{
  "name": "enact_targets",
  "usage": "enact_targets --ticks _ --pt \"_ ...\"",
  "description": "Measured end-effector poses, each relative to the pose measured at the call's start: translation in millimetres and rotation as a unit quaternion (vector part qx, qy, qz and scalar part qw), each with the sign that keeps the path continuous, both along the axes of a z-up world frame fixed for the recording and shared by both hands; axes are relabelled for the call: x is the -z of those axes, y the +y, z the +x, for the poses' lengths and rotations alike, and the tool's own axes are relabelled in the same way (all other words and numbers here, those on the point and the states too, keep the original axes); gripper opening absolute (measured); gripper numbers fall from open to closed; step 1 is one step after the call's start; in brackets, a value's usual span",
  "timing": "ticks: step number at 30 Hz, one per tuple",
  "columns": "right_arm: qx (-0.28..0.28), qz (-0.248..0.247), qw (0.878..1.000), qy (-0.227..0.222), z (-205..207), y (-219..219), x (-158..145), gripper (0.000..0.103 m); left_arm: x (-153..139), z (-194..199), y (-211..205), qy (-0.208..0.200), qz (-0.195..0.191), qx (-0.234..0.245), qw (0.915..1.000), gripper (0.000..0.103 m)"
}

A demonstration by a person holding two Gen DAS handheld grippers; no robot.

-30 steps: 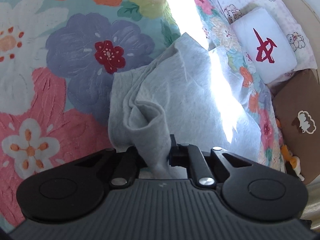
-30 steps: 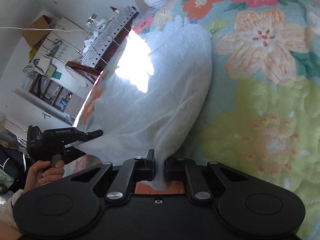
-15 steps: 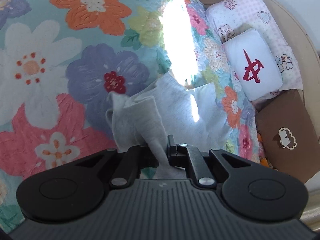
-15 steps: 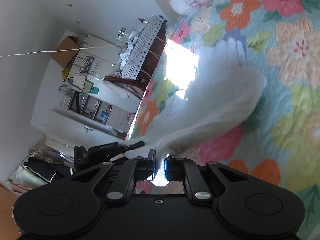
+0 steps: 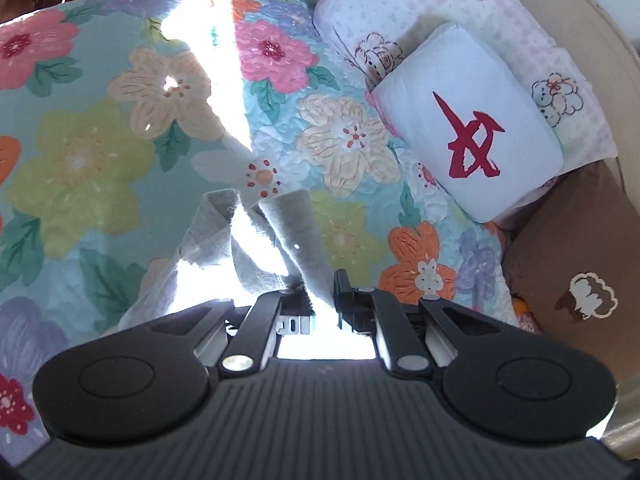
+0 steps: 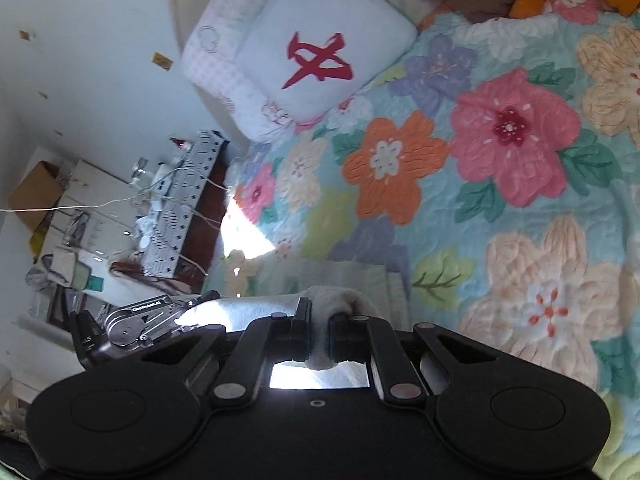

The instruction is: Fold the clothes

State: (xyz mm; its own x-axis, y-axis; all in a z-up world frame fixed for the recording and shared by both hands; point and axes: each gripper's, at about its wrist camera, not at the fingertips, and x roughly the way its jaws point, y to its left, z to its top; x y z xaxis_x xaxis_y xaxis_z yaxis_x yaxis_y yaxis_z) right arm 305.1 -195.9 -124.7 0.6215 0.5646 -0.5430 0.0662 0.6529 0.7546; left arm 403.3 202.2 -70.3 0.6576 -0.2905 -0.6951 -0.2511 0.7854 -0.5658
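Observation:
A light grey garment (image 5: 280,236) hangs bunched and lifted over the floral quilt (image 5: 80,152). My left gripper (image 5: 322,300) is shut on one edge of it, low in the left wrist view. In the right wrist view my right gripper (image 6: 318,332) is shut on another edge of the grey garment (image 6: 352,280), whose ribbed part rests on the quilt (image 6: 512,128) just ahead. The cloth stretches leftward to the left gripper (image 6: 208,295). Sunlight washes out the cloth below both sets of fingers.
A white cushion with a red mark (image 5: 468,120) leans on a pink-patterned pillow (image 5: 440,0) at the bed's head, with a brown cushion (image 5: 580,260) beside them. Beyond the bed's left edge stand a cluttered side table (image 6: 176,208) and a cardboard box (image 6: 32,196).
Both grippers have risen and carried the garment's held edge toward the pillows. The wide spread of grey cloth ahead of them has shrunk to a small bunch at the fingers.

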Motion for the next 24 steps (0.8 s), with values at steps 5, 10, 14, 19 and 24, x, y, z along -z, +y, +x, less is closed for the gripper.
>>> enact_targets --ticks 5,10,14,19,24 --pt "0.000 -0.050 0.997 0.059 31.4 -3.4 23.4 0.015 31.5 38.4 -17.6 0.051 0.016 0.014 0.9985 0.006" --pt "0.029 -0.038 0.997 0.064 40.7 -15.0 38.9 0.027 39.9 46.0 -18.4 0.051 0.013 0.021 0.9984 0.008" --pt "0.073 -0.025 0.997 0.015 30.8 -28.2 35.5 0.054 24.2 38.4 -21.7 0.009 0.012 0.051 0.9986 0.011" --pt "0.086 -0.064 0.993 -0.039 29.1 -33.8 20.8 0.054 15.7 35.9 -8.6 -0.009 -0.046 0.045 0.9979 0.019" --pt "0.034 -0.114 0.983 -0.138 12.5 -11.8 -0.6 0.054 15.3 30.3 3.2 -0.023 -0.075 0.033 0.9963 0.021"
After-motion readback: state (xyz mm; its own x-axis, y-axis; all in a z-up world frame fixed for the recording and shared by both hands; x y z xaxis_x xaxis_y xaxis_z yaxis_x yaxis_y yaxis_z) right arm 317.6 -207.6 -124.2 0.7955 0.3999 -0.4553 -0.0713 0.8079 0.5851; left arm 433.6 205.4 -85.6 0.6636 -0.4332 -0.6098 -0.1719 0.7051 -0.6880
